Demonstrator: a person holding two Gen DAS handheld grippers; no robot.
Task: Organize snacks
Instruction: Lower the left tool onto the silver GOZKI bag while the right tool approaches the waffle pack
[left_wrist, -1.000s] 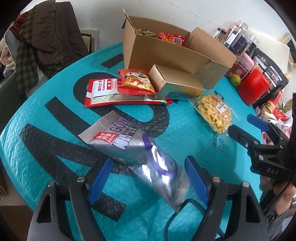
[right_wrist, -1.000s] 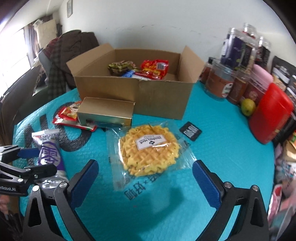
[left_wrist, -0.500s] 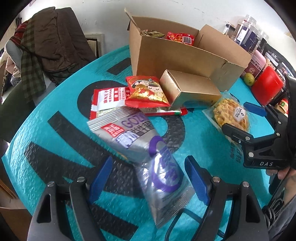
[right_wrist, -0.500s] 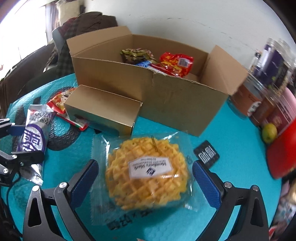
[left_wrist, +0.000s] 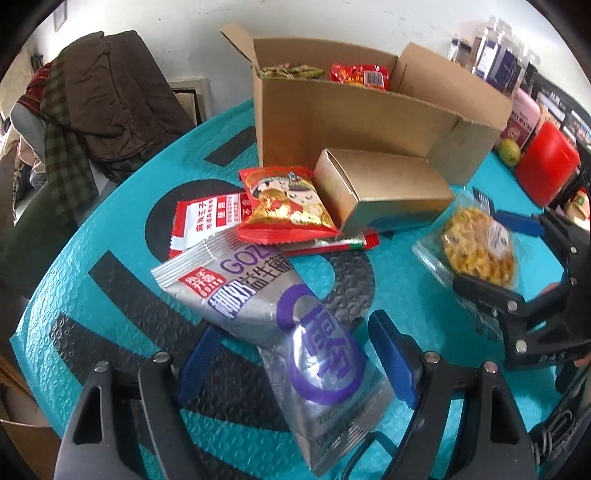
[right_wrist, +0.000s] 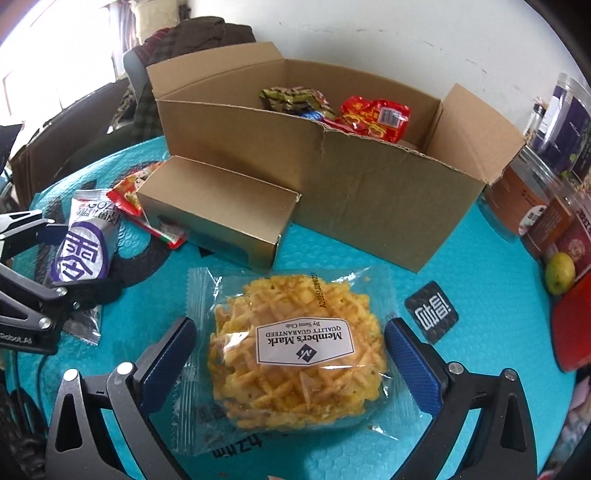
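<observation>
A silver and purple snack pouch (left_wrist: 291, 328) lies on the teal mat between the open blue fingers of my left gripper (left_wrist: 295, 354); it also shows in the right wrist view (right_wrist: 83, 254). A wrapped yellow waffle (right_wrist: 295, 354) lies between the open fingers of my right gripper (right_wrist: 291, 354); it also shows in the left wrist view (left_wrist: 476, 247). The open cardboard box (right_wrist: 369, 199) at the back holds red and green snack packs. A gold box (right_wrist: 218, 206) lies in front of it, beside red packets (left_wrist: 284, 206).
Jars (right_wrist: 546, 177), a green fruit (right_wrist: 559, 273) and a red container (left_wrist: 546, 162) stand at the right. A small black tag (right_wrist: 430, 312) lies right of the waffle. A chair with dark clothes (left_wrist: 92, 110) stands behind the table at the left.
Both grippers moved forward and lower. The pouch now sits deeper between the left fingers, and the waffle has come between the right fingers. Both stay open.
</observation>
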